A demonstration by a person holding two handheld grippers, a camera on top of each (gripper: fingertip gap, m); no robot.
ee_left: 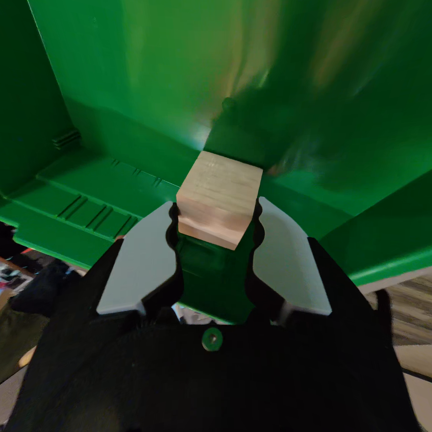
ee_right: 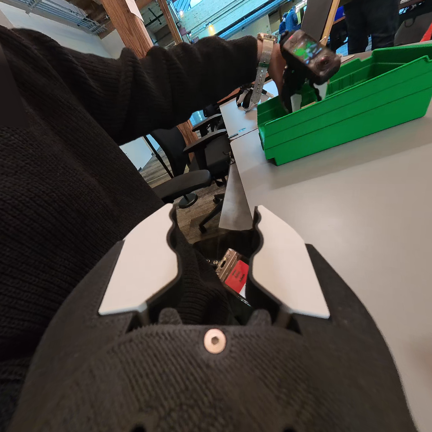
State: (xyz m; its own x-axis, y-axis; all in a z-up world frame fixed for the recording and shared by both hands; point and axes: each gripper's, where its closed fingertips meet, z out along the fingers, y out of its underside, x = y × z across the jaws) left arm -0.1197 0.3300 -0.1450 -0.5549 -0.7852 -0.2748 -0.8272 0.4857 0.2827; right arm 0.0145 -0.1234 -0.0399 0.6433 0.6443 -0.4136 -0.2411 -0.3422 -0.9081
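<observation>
My left gripper (ee_left: 216, 203) is shut on a pale wooden block (ee_left: 219, 187), held at its fingertips inside a green plastic bin (ee_left: 117, 98), just above the bin's ribbed floor. In the right wrist view the left gripper (ee_right: 301, 99) reaches down into the near end of the same green bin (ee_right: 350, 126), held by an arm in a black sleeve (ee_right: 163, 81) with a wristwatch. My right gripper (ee_right: 214, 208) is open and empty, held off the grey table's (ee_right: 339, 233) near edge, close to the person's black sweater. A red card on a clip (ee_right: 236, 273) hangs between its fingers.
The bin sits on the grey table near its left edge. Black office chairs (ee_right: 187, 182) stand on the floor beyond the table edge. A wooden post (ee_right: 126, 23) rises behind the arm. People stand at the far right.
</observation>
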